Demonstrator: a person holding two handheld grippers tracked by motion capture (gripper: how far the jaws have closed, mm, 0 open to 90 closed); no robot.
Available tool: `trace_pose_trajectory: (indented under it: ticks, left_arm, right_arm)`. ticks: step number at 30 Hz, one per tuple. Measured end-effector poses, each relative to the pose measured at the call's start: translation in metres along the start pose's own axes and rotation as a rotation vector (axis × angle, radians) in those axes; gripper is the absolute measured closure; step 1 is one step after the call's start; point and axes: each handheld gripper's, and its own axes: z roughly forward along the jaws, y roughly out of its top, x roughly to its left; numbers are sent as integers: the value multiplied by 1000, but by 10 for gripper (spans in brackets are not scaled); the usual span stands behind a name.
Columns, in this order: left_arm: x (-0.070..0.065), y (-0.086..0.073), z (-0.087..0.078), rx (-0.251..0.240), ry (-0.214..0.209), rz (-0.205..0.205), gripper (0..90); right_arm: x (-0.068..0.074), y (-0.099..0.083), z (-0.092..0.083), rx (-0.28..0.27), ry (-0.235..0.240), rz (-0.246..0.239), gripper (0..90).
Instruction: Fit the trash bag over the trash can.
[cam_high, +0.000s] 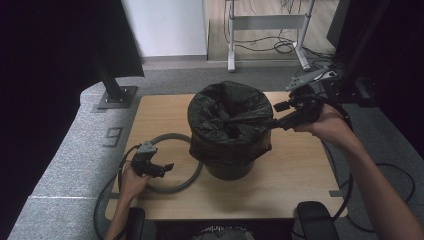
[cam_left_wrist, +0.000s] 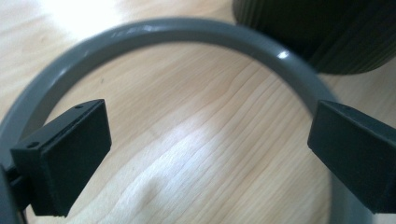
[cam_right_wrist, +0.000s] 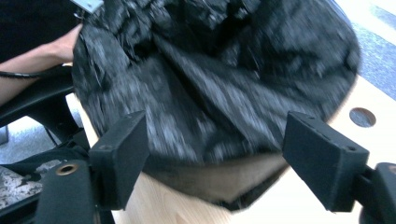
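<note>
A dark bin (cam_high: 227, 167) lined with a crumpled black bag (cam_high: 230, 107) stands mid-table on the wooden top (cam_high: 295, 185). A grey ring (cam_high: 172, 136) lies flat to its left, partly tucked behind the bin. My left gripper (cam_high: 166, 170) hovers low over the ring's near side. In the left gripper view its jaws stand wide open (cam_left_wrist: 205, 154) over bare wood, with the ring (cam_left_wrist: 187, 30) curving around them and the bin (cam_left_wrist: 327, 32) beyond. My right gripper (cam_high: 280, 116) is at the bin's right rim and points left. It is open (cam_right_wrist: 233, 163), and the bag (cam_right_wrist: 224, 79) lies just beyond it.
A metal desk frame (cam_high: 267, 22) and floor cables are at the back. A black stand base (cam_high: 117, 95) sits off the table's back left corner. Two black pads (cam_high: 312, 217) sit at the front edge. The tabletop has a round hole (cam_right_wrist: 362, 116).
</note>
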Motion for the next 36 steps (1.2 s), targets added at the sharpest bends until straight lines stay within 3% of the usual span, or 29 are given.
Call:
trace_pose_trajectory:
  ticks: [3, 9, 13, 16, 22, 26, 28, 31, 33, 36]
  left_arm:
    - [3, -9, 6, 26, 28, 11, 0]
    - [5, -20, 20, 53, 34, 28, 0]
    - [5, -22, 25, 65, 46, 41, 0]
    - [6, -23, 25, 58, 50, 39, 0]
    - [6, -24, 26, 63, 37, 36, 0]
    - [5, -25, 30, 83, 27, 41, 0]
    - [3, -25, 32, 99, 28, 51, 0]
    - [3, -25, 34, 121, 32, 64, 0]
    - [3, -26, 35, 122, 27, 58, 0]
    - [5, -27, 35, 117, 22, 44, 0]
  right_arm:
    - [6, 21, 14, 24, 7, -26, 249]
    - [12, 52, 48, 55, 44, -70, 351]
    - [16, 68, 80, 83, 55, -96, 351]
    - [21, 79, 107, 97, 97, -104, 351]
    - [23, 81, 165, 227, 168, -92, 320]
    - [12, 74, 197, 322, 133, -74, 269]
    - [4, 69, 211, 366, 86, -64, 234]
    - [1, 65, 218, 434, 55, -84, 217]
    - [3, 67, 213, 414, 56, -89, 217]
    - [8, 74, 192, 338, 67, -95, 216]
